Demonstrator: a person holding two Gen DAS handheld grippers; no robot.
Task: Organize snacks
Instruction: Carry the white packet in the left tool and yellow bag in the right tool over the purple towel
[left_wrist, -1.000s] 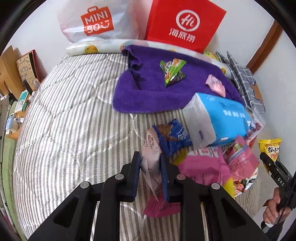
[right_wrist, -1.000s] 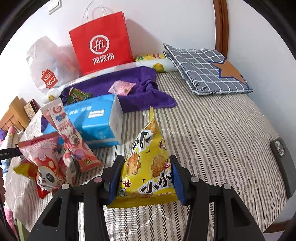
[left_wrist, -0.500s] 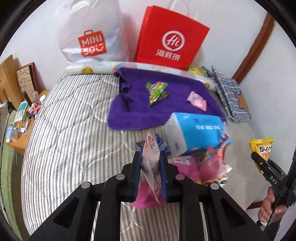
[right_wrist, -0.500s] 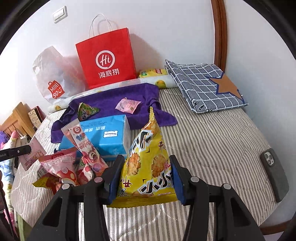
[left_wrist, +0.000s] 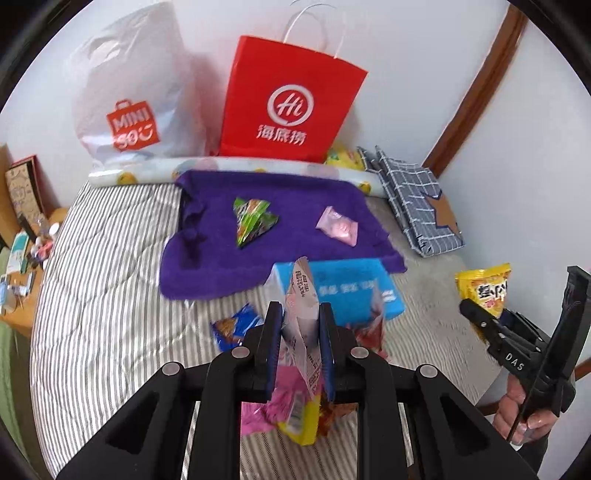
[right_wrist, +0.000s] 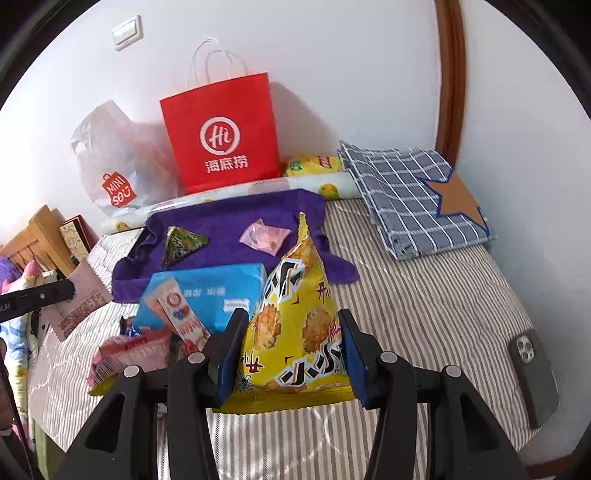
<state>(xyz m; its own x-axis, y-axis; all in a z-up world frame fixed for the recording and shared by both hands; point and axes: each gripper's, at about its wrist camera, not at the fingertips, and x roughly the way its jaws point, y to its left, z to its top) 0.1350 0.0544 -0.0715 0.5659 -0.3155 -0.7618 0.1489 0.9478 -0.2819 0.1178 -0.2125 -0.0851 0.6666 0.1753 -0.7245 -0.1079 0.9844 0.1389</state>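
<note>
My left gripper (left_wrist: 301, 317) is shut on a pale pink snack packet (left_wrist: 303, 295) and holds it above the striped bed (left_wrist: 103, 295). My right gripper (right_wrist: 290, 332) is shut on a yellow snack bag (right_wrist: 295, 317), also held up; this bag shows at the right of the left wrist view (left_wrist: 485, 288). A purple towel (left_wrist: 288, 206) at the back carries a green packet (left_wrist: 253, 219) and a pink packet (left_wrist: 338, 227). A heap of snacks (right_wrist: 147, 347) lies beside a blue tissue pack (right_wrist: 214, 288).
A red paper bag (left_wrist: 288, 107) and a white Miniso bag (left_wrist: 129, 103) stand against the wall. A checked folded cloth (right_wrist: 413, 199) lies at the back right. A phone (right_wrist: 532, 376) lies near the bed's right edge. A cluttered side table (left_wrist: 18, 273) stands left.
Both grippers have lifted and pulled back with their packets. The left one rose well clear of the snack heap; the bed and bags now look farther away.
</note>
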